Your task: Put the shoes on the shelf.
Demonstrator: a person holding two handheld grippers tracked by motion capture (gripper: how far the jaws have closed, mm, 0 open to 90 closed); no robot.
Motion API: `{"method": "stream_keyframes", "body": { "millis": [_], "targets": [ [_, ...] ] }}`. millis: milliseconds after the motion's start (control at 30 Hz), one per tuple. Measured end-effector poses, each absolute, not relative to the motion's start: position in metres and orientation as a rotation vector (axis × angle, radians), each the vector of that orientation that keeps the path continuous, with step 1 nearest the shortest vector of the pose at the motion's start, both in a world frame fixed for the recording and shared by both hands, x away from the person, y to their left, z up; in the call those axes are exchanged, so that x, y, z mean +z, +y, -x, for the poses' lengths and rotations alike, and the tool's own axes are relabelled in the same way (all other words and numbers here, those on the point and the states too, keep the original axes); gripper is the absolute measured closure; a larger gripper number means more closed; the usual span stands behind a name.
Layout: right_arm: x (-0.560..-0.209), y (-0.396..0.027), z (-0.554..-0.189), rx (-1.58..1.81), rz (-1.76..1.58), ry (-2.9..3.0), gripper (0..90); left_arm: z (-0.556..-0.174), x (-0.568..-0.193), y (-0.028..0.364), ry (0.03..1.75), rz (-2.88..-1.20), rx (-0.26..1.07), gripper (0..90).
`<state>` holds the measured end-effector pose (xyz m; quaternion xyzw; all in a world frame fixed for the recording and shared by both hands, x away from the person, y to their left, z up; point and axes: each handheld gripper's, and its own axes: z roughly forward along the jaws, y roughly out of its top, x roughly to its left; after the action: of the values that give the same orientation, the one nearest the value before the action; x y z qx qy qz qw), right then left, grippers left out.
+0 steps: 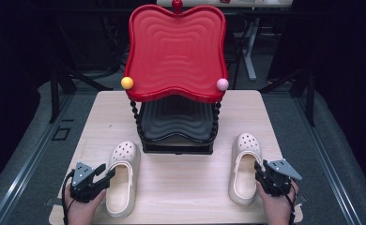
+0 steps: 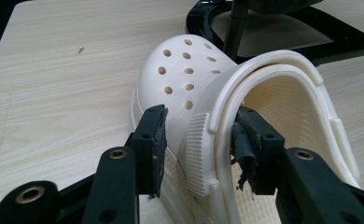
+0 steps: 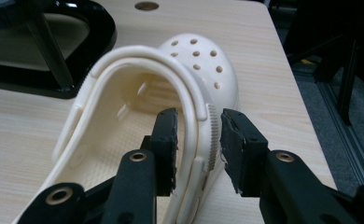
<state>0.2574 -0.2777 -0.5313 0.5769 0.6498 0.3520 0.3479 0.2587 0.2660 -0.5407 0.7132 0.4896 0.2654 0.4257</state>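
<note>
Nearest the person, 2 hands came in at the table's near edge, each holding a black two-jaw gripper. The left gripper (image 1: 107, 174) straddled the side wall of the left clog (image 1: 122, 178), 1 jaw outside and 1 inside the opening; in the left gripper view (image 2: 199, 140) the jaws stood apart around the wall and strap hinge, with a gap on the outer side, so they were not clamped. The right gripper (image 1: 257, 170) likewise straddled the outer side wall of the right clog (image 1: 244, 166). In the right gripper view (image 3: 198, 140) its jaws stood apart with the wall and strap between them, and a gap showed on both sides.

Both clogs lay sole down on the pale wooden table (image 1: 181, 187), toes pointing away from the person, well apart from each other. They were cream, smooth and moulded, with round holes over the rounded toe, a ribbed disc at the strap hinge and a fine ribbed footbed (image 2: 283, 102).

Between the clogs and farther back stood a two-tier rack (image 1: 177, 117). Its glossy black base and rippled black lower tray (image 1: 174, 123) sat just beyond the toes. Twisted black posts (image 1: 134, 115) carried a glossy red upper tray (image 1: 176, 51) with wavy ridges and a lobed outline. A yellow ball (image 1: 127, 83) and a pink ball (image 1: 222, 84) capped its near corners.
</note>
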Motion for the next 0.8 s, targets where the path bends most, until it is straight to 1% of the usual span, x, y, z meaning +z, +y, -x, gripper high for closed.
{"method": "stream_keyframes", "body": {
  "millis": [100,267,467,800],
  "targets": [
    [-0.535,-0.273,-0.261,0.834,-1.483,1.696,71.4,-0.259,-0.541,0.266,1.225,-1.778,0.662,55.8],
    [-0.531,-0.278,-0.261,0.869,-1.504,1.711,74.8,-0.259,-0.541,0.266,1.225,-1.779,0.661,55.8],
    [-0.527,-0.281,-0.257,0.95,-1.507,1.727,75.8,-0.259,-0.541,0.266,1.223,-1.781,0.663,55.8],
    [-0.527,-0.255,-0.249,0.951,-1.425,1.797,75.6,-0.259,-0.54,0.267,1.221,-1.784,0.665,55.8]
  ]
}}
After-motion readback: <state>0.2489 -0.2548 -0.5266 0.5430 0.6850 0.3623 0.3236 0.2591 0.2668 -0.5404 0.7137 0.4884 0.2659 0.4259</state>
